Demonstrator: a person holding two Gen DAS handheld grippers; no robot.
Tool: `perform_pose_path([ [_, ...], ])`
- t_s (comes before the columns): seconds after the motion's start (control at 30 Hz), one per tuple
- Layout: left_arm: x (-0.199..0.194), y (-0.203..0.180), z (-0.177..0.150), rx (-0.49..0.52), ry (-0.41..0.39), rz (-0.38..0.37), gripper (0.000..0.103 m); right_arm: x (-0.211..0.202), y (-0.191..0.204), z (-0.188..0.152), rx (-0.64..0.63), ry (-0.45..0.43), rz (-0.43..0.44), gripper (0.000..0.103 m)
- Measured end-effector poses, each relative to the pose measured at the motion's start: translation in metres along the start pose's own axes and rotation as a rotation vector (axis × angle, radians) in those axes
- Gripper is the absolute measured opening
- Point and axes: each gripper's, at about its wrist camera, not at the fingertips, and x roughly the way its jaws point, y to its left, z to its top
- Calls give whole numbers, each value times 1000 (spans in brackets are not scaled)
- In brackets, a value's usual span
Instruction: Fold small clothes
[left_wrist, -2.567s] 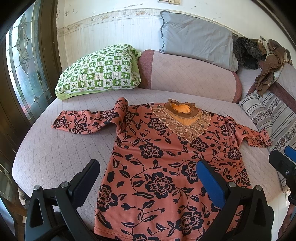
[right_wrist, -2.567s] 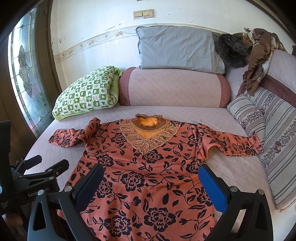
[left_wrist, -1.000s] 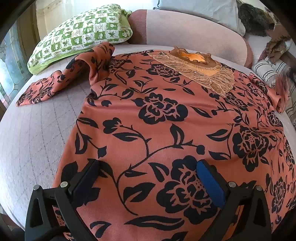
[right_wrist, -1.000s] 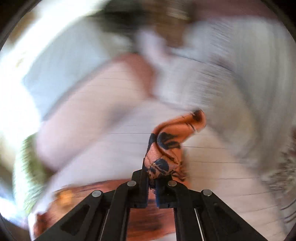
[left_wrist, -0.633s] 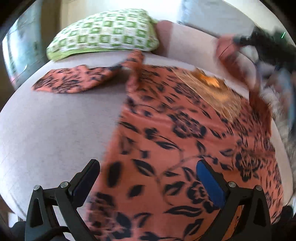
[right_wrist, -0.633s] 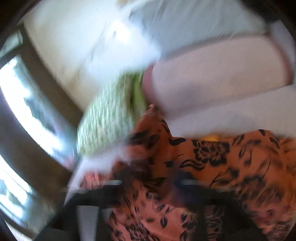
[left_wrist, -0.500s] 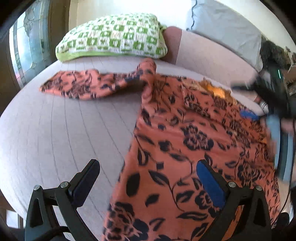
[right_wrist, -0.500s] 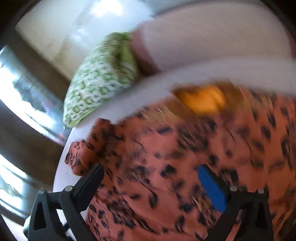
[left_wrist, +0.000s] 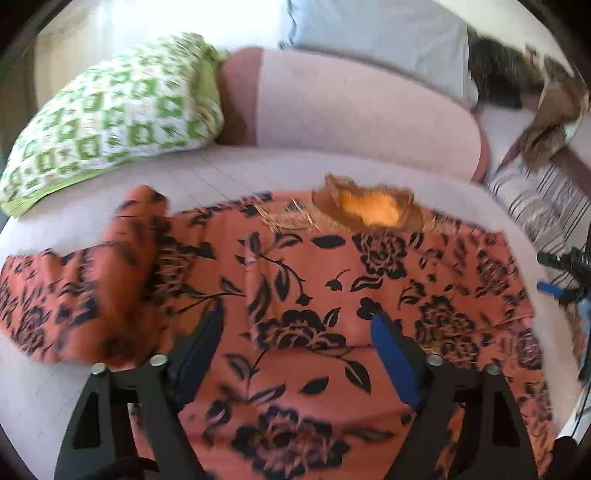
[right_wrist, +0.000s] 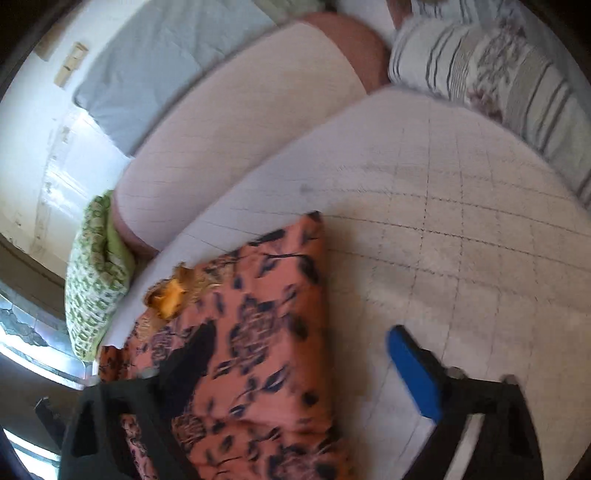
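An orange blouse with black flowers (left_wrist: 314, 295) lies flat on the pale quilted couch seat (left_wrist: 229, 173), collar (left_wrist: 373, 206) at the far side. Its right sleeve is folded in over the body, leaving a straight right edge (right_wrist: 317, 280). Its left sleeve (left_wrist: 74, 291) still spreads out to the left. My left gripper (left_wrist: 295, 354) is open and empty just above the blouse's lower middle. My right gripper (right_wrist: 299, 365) is open and empty over the blouse's folded right edge; it also shows at the right rim of the left wrist view (left_wrist: 565, 273).
A green checked pillow (left_wrist: 110, 110) sits at the far left, a pink bolster (left_wrist: 351, 110) and grey pillow (left_wrist: 376, 33) along the back, a striped cushion (left_wrist: 543, 206) and brown clothes (left_wrist: 554, 110) at the right. Bare seat (right_wrist: 461, 221) lies right of the blouse.
My right gripper carried the right sleeve across onto the blouse, let it go and opened, then drew back to the right edge. My left gripper moved forward over the blouse, still open.
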Motion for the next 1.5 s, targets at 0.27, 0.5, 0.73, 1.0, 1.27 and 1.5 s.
perform_pose_path([
  [0.27, 40, -1, -13, 36, 73, 45, 63, 66, 11, 33, -90, 123, 11, 13],
  [0.5, 40, -1, -17, 57, 69, 62, 65, 75, 39, 20, -281, 70, -222, 33],
  [0.73, 13, 1, -3, 42, -37, 41, 64, -13, 65, -13, -202, -48, 9, 70],
  [1.0, 7, 7, -4, 0, 37, -39, 67, 9, 50, -71, -48, 75, 51, 76],
  [1.27, -114, 175, -41, -469, -246, 39, 83, -26, 105, -143, -278, 17, 14, 88],
  [1.5, -102, 348, -59, -791, -189, 300, 83, -34, 93, -187, -268, 48, 25, 88],
])
